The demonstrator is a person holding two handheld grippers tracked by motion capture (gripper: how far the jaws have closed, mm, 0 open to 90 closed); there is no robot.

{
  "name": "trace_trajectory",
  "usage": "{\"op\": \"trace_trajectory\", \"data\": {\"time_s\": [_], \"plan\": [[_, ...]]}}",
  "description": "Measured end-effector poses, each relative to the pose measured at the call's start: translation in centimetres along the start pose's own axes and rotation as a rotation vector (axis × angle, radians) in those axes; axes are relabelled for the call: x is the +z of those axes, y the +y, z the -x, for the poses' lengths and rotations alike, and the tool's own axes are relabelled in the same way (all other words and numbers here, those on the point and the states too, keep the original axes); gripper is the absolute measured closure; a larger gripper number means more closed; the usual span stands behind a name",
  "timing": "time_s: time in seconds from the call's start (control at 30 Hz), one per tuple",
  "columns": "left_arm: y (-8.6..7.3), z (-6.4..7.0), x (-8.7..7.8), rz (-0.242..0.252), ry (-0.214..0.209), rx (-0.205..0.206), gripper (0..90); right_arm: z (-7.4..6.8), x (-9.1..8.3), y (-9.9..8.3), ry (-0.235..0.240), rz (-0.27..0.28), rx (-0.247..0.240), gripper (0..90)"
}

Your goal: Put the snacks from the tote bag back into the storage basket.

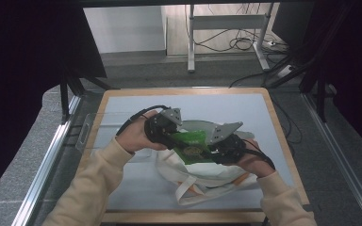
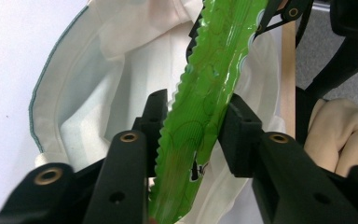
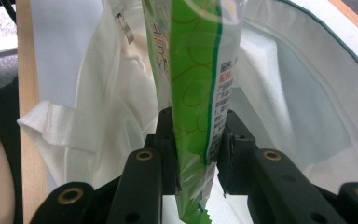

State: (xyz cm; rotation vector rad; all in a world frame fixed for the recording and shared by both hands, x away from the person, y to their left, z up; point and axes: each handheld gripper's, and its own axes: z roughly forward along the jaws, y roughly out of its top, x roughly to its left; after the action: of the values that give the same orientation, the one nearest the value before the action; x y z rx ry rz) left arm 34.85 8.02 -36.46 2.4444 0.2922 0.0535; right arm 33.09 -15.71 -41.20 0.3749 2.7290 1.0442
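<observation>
both grippers, left (image 1: 173,133) and right (image 1: 207,147), pinch their fingers on a glossy green snack packet (image 1: 192,146) above a cream cloth tote bag (image 1: 202,176) on the desk (image 1: 245,106).

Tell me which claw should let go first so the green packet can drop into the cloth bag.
Probably the left claw. It grips the green packet by its crimped end seal, while the right claw clamps the printed body and, in its own view, points into the open cloth bag, so it could lower the packet alone.
</observation>
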Motion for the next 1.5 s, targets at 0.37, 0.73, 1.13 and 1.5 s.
{"op": "trace_trajectory", "data": {"time_s": [0.37,0.73,1.13,1.5], "plan": [[-0.5,-0.1,0.6,-0.067,0.001,0.029,69.0,0.0,0.5,0.2,0.003,-0.007,-0.004,71.4],[-0.8,-0.5,0.4,-0.048,0.006,0.031,78.2,0.2,0.5,0.1,0.024,0.031,0.03,64.9],[-0.8,-1.1,-0.7,-0.014,0.021,0.01,78.8,0.3,-1.1,-1.0,-0.068,0.133,0.127,38.5],[-0.4,-1.7,-3.0,0.012,0.062,0.011,78.9,0.0,-3.1,-3.2,-0.101,0.189,0.2,32.4]]}}
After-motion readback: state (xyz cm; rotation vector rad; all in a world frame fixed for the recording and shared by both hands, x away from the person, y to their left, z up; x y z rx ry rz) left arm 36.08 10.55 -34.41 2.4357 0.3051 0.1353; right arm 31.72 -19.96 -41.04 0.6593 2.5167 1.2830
